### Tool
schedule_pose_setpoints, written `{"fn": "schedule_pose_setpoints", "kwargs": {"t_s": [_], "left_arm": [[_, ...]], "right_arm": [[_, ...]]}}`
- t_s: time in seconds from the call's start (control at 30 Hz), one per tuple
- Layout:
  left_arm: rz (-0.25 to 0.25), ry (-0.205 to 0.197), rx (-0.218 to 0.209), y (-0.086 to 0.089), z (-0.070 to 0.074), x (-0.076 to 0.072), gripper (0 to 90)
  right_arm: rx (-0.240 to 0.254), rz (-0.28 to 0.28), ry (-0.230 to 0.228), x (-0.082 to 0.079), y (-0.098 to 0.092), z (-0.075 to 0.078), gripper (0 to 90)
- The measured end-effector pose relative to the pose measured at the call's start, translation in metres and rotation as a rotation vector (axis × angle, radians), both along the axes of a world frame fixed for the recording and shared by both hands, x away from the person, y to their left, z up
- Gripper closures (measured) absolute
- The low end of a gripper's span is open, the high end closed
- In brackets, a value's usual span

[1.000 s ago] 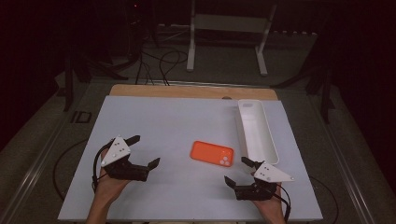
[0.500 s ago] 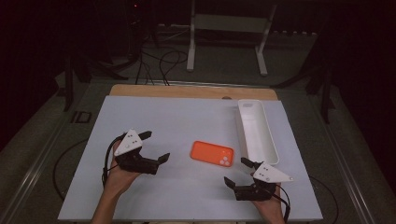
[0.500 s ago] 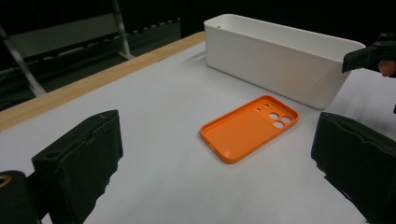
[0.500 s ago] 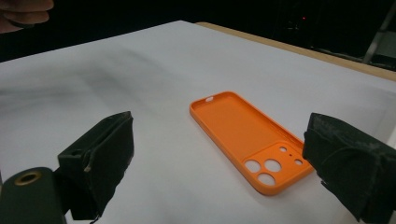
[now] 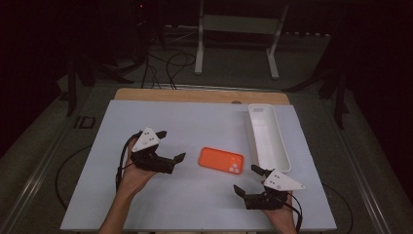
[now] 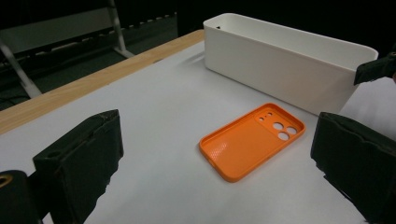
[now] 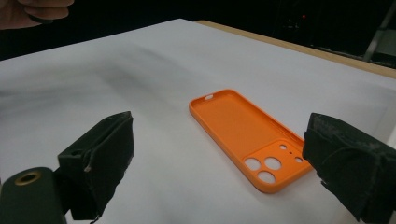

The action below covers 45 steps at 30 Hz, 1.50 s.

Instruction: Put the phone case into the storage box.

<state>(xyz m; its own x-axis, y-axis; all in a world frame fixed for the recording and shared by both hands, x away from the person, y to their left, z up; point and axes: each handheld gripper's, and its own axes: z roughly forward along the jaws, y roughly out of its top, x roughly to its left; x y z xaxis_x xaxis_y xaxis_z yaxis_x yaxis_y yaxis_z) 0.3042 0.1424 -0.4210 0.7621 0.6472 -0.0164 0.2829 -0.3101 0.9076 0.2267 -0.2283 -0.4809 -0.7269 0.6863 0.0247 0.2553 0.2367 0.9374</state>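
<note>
On the white table (image 5: 204, 126), near the middle, lies an orange phone case (image 5: 221, 160), flat, with its hollow side up and its round camera holes at the end nearer the right gripper. Just beside that end stands a long white tray (image 5: 280, 146), close to the case but not touching it, running away toward the far wooden edge (image 5: 195, 94). To the left of the case hangs the left gripper (image 5: 171, 146), held in a hand (image 5: 134, 173), with jaws spread wide and nothing between them, pointed at the case and a little apart from it. Near the front edge, below the tray, sits the right gripper (image 5: 246, 179), jaws also spread wide and holding nothing, pointed up and left toward the case. Seen from the left gripper view, the case (image 6: 252, 141) lies between the two black jaws, farther off, with the tray (image 6: 285, 56) behind it. Seen from the right gripper view, the case (image 7: 250, 135) lies ahead between the open jaws, touched by neither.
</note>
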Motion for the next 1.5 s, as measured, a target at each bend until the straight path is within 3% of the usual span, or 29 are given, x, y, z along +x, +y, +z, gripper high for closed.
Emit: {"fn": "schedule_pose_setpoints", "kwargs": {"t_s": [0.7,1.13,1.5], "left_arm": [[-0.022,0.037,0.042,-0.034,-0.008,0.021,1.7],[-0.034,0.070,0.045,-0.054,-0.017,0.031,1.8],[-0.041,0.096,0.080,-0.069,-0.026,0.035,8.3]], "right_arm": [[0.001,-0.005,0.008,0.001,-0.001,-0.002,9.0],[0.000,-0.006,0.003,0.000,-0.002,-0.001,9.0],[0.006,-0.006,-0.001,0.000,-0.002,0.000,9.0]]}}
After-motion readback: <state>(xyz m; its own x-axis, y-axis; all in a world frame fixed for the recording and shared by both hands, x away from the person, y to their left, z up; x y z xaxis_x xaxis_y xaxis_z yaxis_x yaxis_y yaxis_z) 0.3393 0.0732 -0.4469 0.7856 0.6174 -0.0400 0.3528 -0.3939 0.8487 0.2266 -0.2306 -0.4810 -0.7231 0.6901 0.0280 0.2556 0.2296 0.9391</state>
